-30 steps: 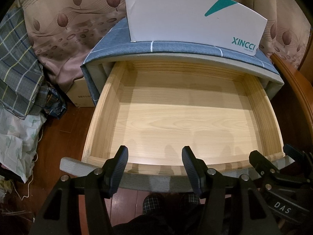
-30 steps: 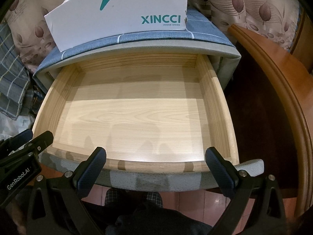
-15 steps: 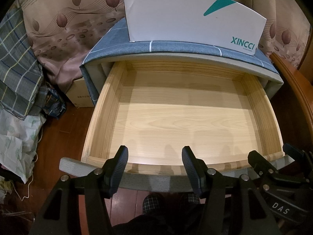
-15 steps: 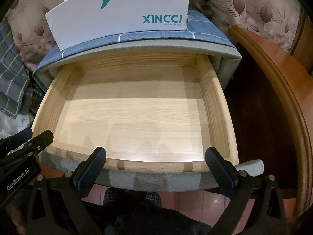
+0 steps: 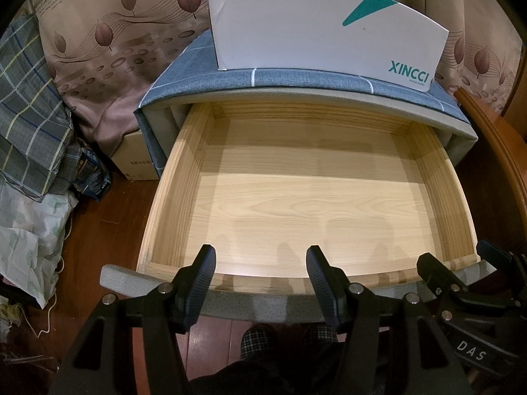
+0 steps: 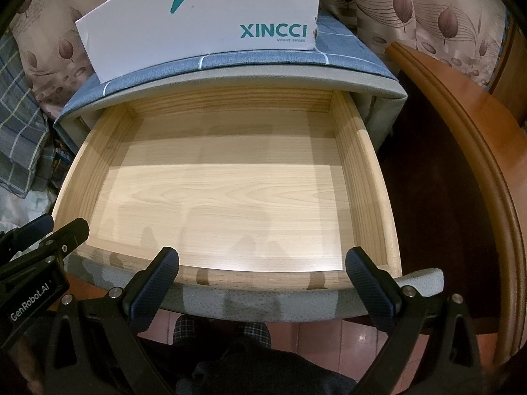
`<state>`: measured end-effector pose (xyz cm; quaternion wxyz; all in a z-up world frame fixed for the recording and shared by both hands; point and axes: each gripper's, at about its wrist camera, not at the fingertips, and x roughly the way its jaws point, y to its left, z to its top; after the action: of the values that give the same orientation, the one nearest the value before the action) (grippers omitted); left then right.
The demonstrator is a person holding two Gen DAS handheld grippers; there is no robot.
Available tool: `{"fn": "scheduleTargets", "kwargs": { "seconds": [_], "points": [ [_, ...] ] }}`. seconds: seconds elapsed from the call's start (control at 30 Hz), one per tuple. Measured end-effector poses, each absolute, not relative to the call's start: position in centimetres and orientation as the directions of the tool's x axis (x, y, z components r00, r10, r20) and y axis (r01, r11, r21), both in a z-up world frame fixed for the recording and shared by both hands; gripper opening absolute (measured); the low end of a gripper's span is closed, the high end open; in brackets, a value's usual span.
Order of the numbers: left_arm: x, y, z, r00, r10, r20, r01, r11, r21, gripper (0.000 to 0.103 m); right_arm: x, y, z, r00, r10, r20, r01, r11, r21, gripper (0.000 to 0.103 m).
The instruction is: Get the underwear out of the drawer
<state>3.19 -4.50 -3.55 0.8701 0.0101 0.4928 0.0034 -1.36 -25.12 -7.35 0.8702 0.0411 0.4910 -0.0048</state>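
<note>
The drawer (image 5: pixel 309 197) stands pulled out toward the near side, and its pale wood floor is bare; no underwear can be seen in either view. The left gripper (image 5: pixel 260 263) hangs over the drawer's near rim with its jaws spread apart and nothing between them. The right gripper (image 6: pixel 262 266) hangs just beside it over the same rim, jaws spread wider, also holding nothing; its body reads "DAS", the left one's "GenRobot.AI".

On the blue-covered cabinet (image 5: pixel 184 65) above the drawer sits a white box (image 5: pixel 316 29) printed "XINCCI" and "VOGUE SHOES", with cloth showing at its top. To the right runs a curved wooden edge (image 6: pixel 467 151). To the left, checked cloth (image 5: pixel 29 105) and a small cardboard box (image 5: pixel 135 161) crowd the floor. Open floor lies near.
</note>
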Motion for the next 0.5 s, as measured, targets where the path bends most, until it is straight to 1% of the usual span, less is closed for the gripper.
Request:
{"fn": "scheduleTargets", "kwargs": {
  "seconds": [0.5],
  "points": [
    [2.97,-4.51,-3.58,0.515,0.018,-0.857,0.008,1.000,0.026,0.058,-1.31,-25.11,-7.41,0.513,0.031,-0.858,0.044,0.997,0.062,0.100]
  ]
}}
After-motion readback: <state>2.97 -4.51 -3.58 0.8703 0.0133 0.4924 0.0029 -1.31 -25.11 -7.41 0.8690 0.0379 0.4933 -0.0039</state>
